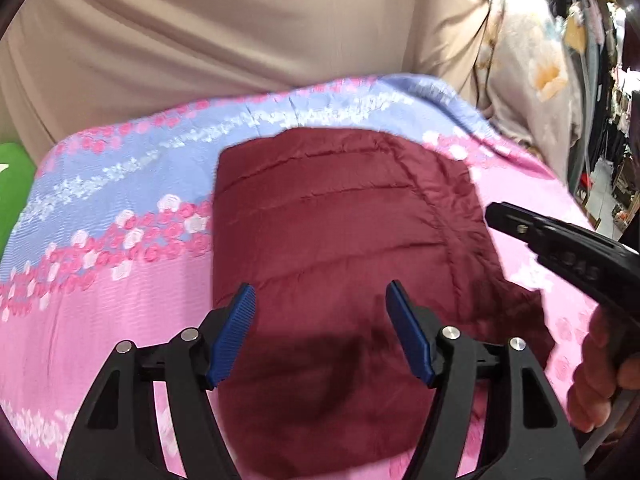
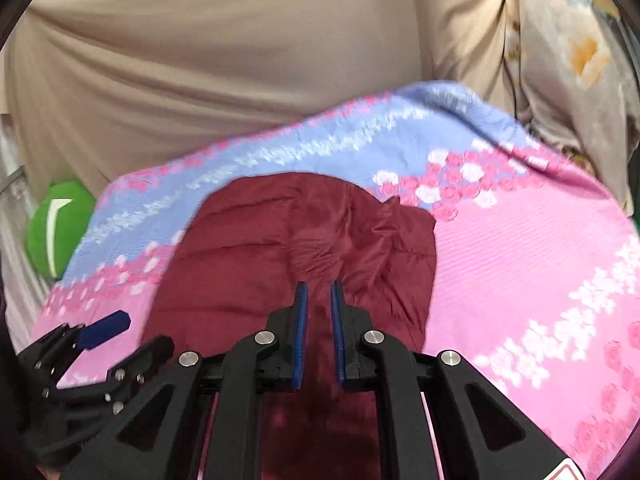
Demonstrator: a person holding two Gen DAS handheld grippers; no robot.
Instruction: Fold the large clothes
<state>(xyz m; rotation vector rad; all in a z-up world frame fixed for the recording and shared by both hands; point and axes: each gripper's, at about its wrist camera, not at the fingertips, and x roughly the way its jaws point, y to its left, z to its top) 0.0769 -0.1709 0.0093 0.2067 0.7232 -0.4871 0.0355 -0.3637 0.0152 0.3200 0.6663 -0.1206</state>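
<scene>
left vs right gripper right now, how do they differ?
Opening: the left gripper has its fingers spread wide; the right gripper has them nearly together, only a thin slit between the blue pads.
Position: the left gripper is over the near part of the maroon jacket; the right gripper comes in from the jacket's right edge.
Shared: neither holds anything, both angle down over the folded jacket on the pink and blue bedspread.

Pink/blue floral bedspread (image 1: 120, 280); beige curtain (image 1: 240, 32) behind; green cushion (image 2: 52, 232) at left edge.
</scene>
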